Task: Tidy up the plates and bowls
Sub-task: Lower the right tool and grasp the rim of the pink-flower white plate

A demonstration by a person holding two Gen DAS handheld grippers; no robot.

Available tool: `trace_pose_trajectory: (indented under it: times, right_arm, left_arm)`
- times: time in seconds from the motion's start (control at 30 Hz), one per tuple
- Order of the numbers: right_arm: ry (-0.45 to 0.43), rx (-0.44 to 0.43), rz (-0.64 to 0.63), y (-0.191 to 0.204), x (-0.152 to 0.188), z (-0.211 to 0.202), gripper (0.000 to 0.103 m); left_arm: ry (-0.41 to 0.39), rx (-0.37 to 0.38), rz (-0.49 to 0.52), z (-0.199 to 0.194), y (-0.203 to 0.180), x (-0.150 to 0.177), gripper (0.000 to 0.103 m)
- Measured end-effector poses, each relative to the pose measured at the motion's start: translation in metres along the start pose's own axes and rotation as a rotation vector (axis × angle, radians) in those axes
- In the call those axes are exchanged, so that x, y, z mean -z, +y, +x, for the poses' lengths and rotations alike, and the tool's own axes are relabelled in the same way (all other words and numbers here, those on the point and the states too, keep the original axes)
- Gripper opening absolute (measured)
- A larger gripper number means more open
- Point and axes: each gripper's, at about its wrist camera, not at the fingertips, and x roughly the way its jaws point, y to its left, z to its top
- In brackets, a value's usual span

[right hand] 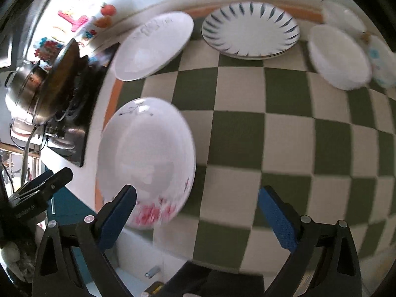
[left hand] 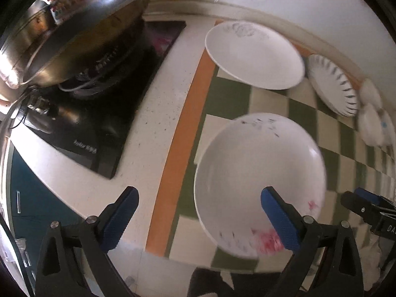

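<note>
A white plate with pink flowers (left hand: 259, 173) (right hand: 146, 153) lies at the near left of the green checkered mat (right hand: 284, 133). Behind it rests a plain white plate (left hand: 252, 54) (right hand: 153, 47), then a plate with blue leaf marks (left hand: 331, 84) (right hand: 250, 29). White bowls (left hand: 371, 123) (right hand: 339, 57) and a blue-flowered bowl (right hand: 381, 61) sit at the far right. My left gripper (left hand: 200, 212) hangs open over the flowered plate's left rim and the mat's orange border. My right gripper (right hand: 198, 212) hangs open over that plate's right rim and the mat. Neither holds anything.
Left of the mat, a black cooktop (left hand: 104, 113) carries a wok (left hand: 81, 42) (right hand: 61, 74) and a steel pot (right hand: 22, 86). Tomatoes (right hand: 106, 14) sit by the wall. The white counter's front edge (left hand: 61, 173) runs close below the grippers, above blue cabinets.
</note>
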Motion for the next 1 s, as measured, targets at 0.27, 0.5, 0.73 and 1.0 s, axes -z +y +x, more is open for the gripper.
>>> trace_pose_trajectory:
  times: [0.27, 0.5, 0.73, 1.0]
  right_arm:
    - [0.153, -0.063, -0.068, 0.002, -0.050, 0.070, 0.090]
    - [0.216, -0.097, -0.086, 0.014, -0.059, 0.092, 0.083]
    - [0.206, -0.122, -0.115, 0.030, -0.050, 0.097, 0.039]
    - [0.190, -0.108, -0.101, 0.018, -0.043, 0.093, 0.025]
  left_arm:
    - [0.132, 0.058, -0.006, 0.057, -0.002, -0.023, 0.087]
    - [0.192, 0.071, 0.029, 0.074, -0.004, -0.018, 0.038]
    - [0.173, 0.097, -0.002, 0.068, 0.000, -0.012, 0.034]
    - [0.181, 0.101, -0.002, 0.070, -0.001, -0.002, 0.034]
